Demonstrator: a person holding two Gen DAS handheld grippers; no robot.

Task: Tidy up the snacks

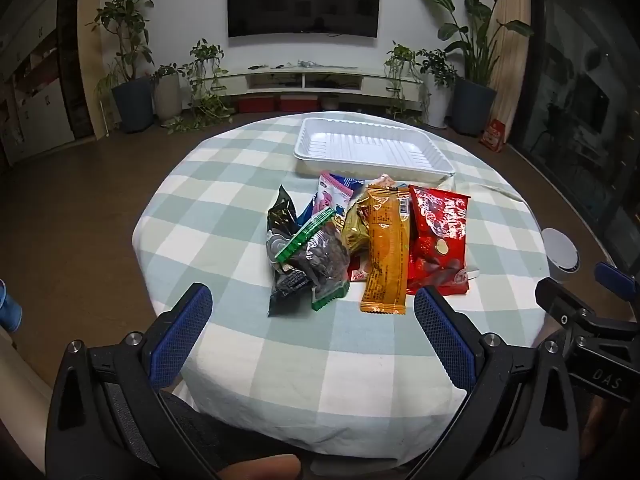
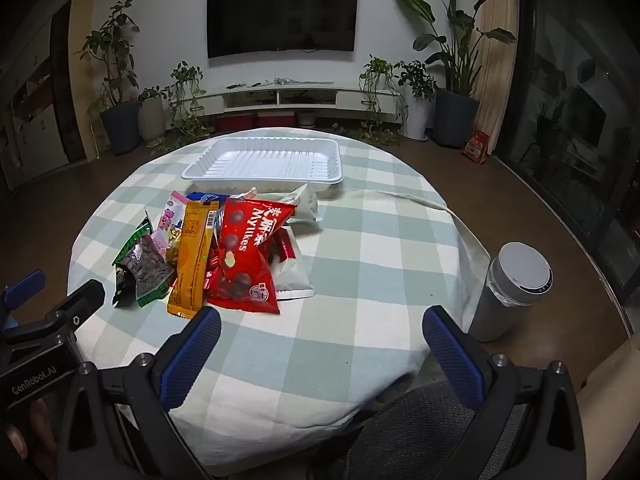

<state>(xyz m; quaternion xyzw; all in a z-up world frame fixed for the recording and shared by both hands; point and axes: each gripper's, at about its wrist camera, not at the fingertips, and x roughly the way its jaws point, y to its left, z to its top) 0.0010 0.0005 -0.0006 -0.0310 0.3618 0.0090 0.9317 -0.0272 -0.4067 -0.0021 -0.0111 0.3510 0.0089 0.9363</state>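
Observation:
A heap of snack packets lies mid-table: a red bag [image 1: 438,240] [image 2: 244,256], an orange bar [image 1: 386,248] [image 2: 194,256], a green-edged clear pack of dark nuts [image 1: 320,258] [image 2: 144,268], a pink pack [image 1: 332,196] [image 2: 170,216], a black pack [image 1: 282,216] and a white pack [image 2: 294,276]. Behind them stands an empty white tray [image 1: 372,148] [image 2: 264,160]. My left gripper [image 1: 314,300] hovers open in front of the heap, nothing between its blue pads [image 1: 180,336]. My right gripper [image 2: 322,324] hovers open over bare cloth right of the heap.
A round table under green-white checked cloth [image 1: 240,184] [image 2: 380,248]. A grey cylinder with white lid [image 2: 508,292] [image 1: 562,260] stands on the floor at the table's right. The right gripper's body [image 1: 580,320] shows beside the left; the left's [image 2: 52,320] beside the right. Plants and TV stand behind.

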